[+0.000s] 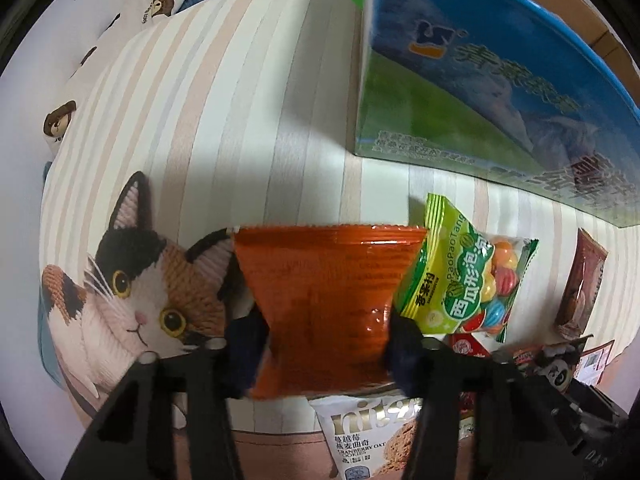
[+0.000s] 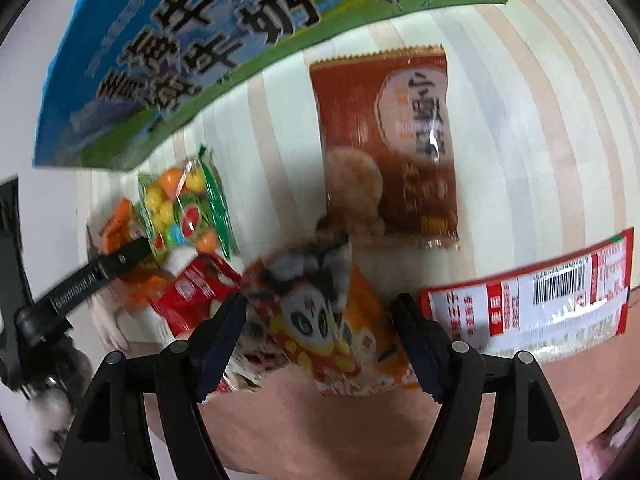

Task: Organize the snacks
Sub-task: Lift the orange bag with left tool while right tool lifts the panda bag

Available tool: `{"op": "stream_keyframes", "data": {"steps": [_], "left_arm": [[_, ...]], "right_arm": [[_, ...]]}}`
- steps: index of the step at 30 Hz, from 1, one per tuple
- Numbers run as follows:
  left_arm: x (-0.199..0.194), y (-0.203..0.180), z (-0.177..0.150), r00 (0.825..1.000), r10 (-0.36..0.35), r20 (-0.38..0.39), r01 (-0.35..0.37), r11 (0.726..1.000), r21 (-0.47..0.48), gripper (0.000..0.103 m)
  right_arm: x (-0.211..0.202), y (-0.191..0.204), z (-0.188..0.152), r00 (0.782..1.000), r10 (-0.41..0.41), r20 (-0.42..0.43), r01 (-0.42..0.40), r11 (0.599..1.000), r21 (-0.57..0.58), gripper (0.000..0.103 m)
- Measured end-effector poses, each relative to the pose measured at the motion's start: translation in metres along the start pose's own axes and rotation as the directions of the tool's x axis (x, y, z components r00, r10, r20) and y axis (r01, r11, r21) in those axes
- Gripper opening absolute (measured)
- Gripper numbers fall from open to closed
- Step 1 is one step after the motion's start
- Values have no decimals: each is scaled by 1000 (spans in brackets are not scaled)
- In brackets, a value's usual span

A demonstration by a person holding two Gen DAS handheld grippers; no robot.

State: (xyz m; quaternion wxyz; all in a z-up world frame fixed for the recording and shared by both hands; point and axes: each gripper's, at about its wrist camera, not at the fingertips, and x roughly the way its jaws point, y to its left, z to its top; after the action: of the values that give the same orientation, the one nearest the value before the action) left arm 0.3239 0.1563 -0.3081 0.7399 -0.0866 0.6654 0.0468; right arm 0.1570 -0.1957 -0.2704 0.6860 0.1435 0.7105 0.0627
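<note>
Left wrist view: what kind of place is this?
Probably a bedroom, worked on a bed: a striped blanket with a knitted-look cat print, bear-print bedding behind it, and snack packets beside a milk carton box.

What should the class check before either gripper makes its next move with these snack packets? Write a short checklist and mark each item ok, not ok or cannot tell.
1. Left gripper pinching the orange packet on both sides: ok.
2. Orange packet clear of the green candy bag: not ok, their edges overlap.
3. Right gripper gripping the panda packet: not ok, pads stand apart from it.
4. Milk carton box opening visible for dropping snacks: cannot tell.
5. Brown cracker packet lying free on the cloth: ok.
</note>
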Motion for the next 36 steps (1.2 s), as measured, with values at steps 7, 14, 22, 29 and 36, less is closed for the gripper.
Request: {"op": "stream_keyframes", "data": {"steps": [7,14,22,29,36], "left_arm": [[-13,-2,-41,1000,18,8,-18,1000,9,45],[-2,4,-76,999,30,-12,-30,1000,-7,45],[5,-1,-84,998,56,12,-55,998,-7,45],[-16,-10,-93,999,40,32,-40,999,0,44],[-71,-25,-96,997,-28,79,28,1000,3,44]], "right_arm": [[-2,4,-19,999,-46,10,46,996,-82,78],[11,22,-35,993,-106,47,112,980,-162,78],[26,50,-49,971,-195,136,223,944,-244,57],[12,34,-58,984,-108,143,135,970,-202,51],[-27,35,-65,985,17,171,11,986,-165,51]]}}
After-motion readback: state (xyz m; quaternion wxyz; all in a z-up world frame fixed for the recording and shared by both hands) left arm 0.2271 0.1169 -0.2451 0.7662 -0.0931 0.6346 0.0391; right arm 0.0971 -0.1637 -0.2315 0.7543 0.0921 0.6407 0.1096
